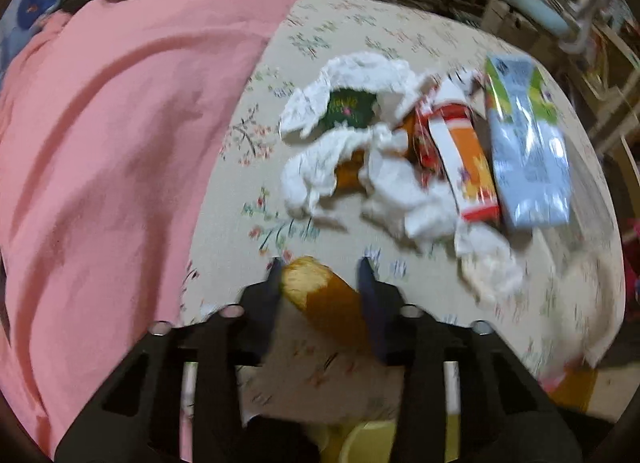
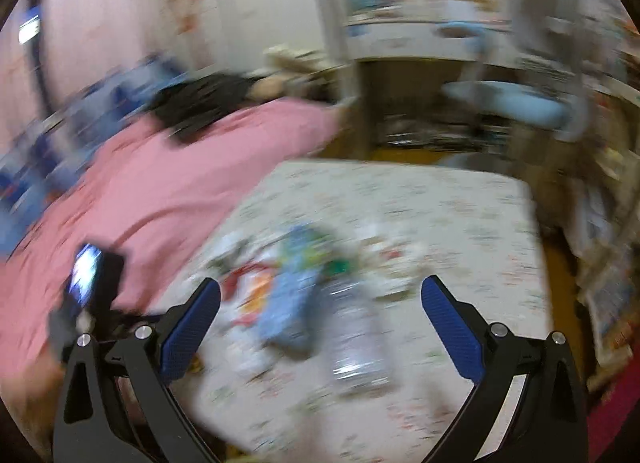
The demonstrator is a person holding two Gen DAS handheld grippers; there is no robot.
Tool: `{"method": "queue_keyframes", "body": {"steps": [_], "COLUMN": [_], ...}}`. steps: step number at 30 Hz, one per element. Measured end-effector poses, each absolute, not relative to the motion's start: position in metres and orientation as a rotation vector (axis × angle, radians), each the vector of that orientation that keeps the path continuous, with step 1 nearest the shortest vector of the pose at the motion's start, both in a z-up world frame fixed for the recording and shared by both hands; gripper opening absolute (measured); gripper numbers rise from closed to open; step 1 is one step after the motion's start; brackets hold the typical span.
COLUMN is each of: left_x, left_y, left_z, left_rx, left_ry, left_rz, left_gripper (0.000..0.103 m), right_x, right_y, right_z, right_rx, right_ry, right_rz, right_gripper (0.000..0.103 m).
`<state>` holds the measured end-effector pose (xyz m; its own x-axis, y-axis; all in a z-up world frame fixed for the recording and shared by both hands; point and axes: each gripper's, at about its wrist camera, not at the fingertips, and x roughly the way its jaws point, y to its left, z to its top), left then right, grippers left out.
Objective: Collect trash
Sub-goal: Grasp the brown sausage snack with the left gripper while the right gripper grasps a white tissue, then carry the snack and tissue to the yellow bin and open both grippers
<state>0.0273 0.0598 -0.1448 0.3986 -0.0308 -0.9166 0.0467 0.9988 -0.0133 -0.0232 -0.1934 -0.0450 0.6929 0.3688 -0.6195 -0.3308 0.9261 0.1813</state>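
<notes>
My left gripper point(image 1: 320, 267) is shut on an orange peel point(image 1: 324, 299), held above the flowered tablecloth point(image 1: 352, 23). Beyond it lies a trash pile: crumpled white tissues point(image 1: 360, 75), a green wrapper point(image 1: 350, 109), an orange-and-white carton point(image 1: 466, 151), a red wrapper point(image 1: 426, 139) and a blue-grey pouch point(image 1: 528, 159). My right gripper point(image 2: 320, 295) is open and empty above the table. The blurred right wrist view shows the blue pouch point(image 2: 288, 311) and a clear plastic bottle point(image 2: 356, 339) below it.
A person in a pink shirt point(image 1: 120, 143) leans over the table's left side. A yellow container point(image 1: 368, 441) shows under my left gripper. A blue chair point(image 2: 516, 103) and cluttered shelves point(image 2: 608, 223) stand beyond the table.
</notes>
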Motion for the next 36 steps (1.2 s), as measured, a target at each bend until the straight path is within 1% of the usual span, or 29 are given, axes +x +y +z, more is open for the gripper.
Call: {"method": "queue_keyframes", "body": {"steps": [1, 3, 4, 5, 6, 10, 12, 15, 17, 18, 20, 21, 22, 23, 24, 26, 36], "left_x": [0.024, 0.021, 0.019, 0.017, 0.017, 0.016, 0.016, 0.014, 0.01, 0.009, 0.008, 0.007, 0.006, 0.005, 0.005, 0.005, 0.015], "left_y": [0.063, 0.068, 0.071, 0.074, 0.076, 0.078, 0.078, 0.073, 0.067, 0.064, 0.057, 0.053, 0.052, 0.051, 0.051, 0.053, 0.059], "left_z": [-0.144, -0.144, -0.143, -0.143, -0.143, -0.143, -0.143, -0.143, -0.143, -0.144, -0.145, -0.144, -0.143, -0.141, -0.139, -0.135, -0.117], "left_rx": [0.02, 0.014, 0.013, 0.012, 0.007, -0.003, -0.021, -0.033, -0.015, 0.003, 0.031, 0.044, 0.045, 0.037, 0.03, 0.011, -0.035], "left_ry": [1.164, 1.169, 1.17, 1.171, 1.172, 1.177, 1.18, 1.182, 1.178, 1.173, 1.163, 1.159, 1.152, 1.138, 1.125, 1.105, 0.951], "left_rz": [-0.064, -0.085, -0.091, -0.096, -0.103, -0.127, -0.116, -0.108, -0.103, -0.095, -0.106, -0.118, -0.124, -0.131, -0.135, -0.139, -0.13], "left_gripper": [0.031, 0.029, 0.028, 0.027, 0.027, 0.028, 0.032, 0.04, 0.041, 0.041, 0.037, 0.029, 0.021, 0.018, 0.012, 0.009, 0.007], "right_x": [-0.024, -0.024, -0.023, -0.021, -0.018, -0.006, 0.001, 0.011, 0.016, 0.017, 0.012, 0.01, 0.006, 0.004, 0.002, -0.001, -0.009], "right_y": [-0.184, -0.161, -0.154, -0.147, -0.141, -0.139, -0.136, -0.128, -0.122, -0.119, -0.109, -0.103, -0.104, -0.103, -0.102, -0.103, -0.125], "right_z": [-0.05, -0.072, -0.084, -0.095, -0.107, -0.125, -0.128, -0.136, -0.145, -0.148, -0.15, -0.15, -0.148, -0.147, -0.146, -0.146, -0.147], "right_rx": [0.041, 0.025, 0.027, 0.032, 0.04, 0.089, 0.09, 0.091, 0.077, 0.066, 0.031, 0.001, -0.005, -0.01, -0.021, -0.029, 0.011], "right_ry": [0.738, 0.867, 0.927, 0.979, 1.024, 1.048, 1.04, 1.04, 1.049, 1.053, 1.029, 1.019, 1.019, 1.015, 1.012, 1.005, 1.005], "right_rz": [0.447, 0.561, 0.589, 0.609, 0.601, 0.507, 0.469, 0.435, 0.42, 0.412, 0.391, 0.381, 0.387, 0.391, 0.396, 0.408, 0.417], "right_gripper": [0.096, 0.094, 0.088, 0.075, 0.072, 0.072, 0.07, 0.06, 0.046, 0.043, 0.038, 0.036, 0.031, 0.029, 0.027, 0.022, 0.021]}}
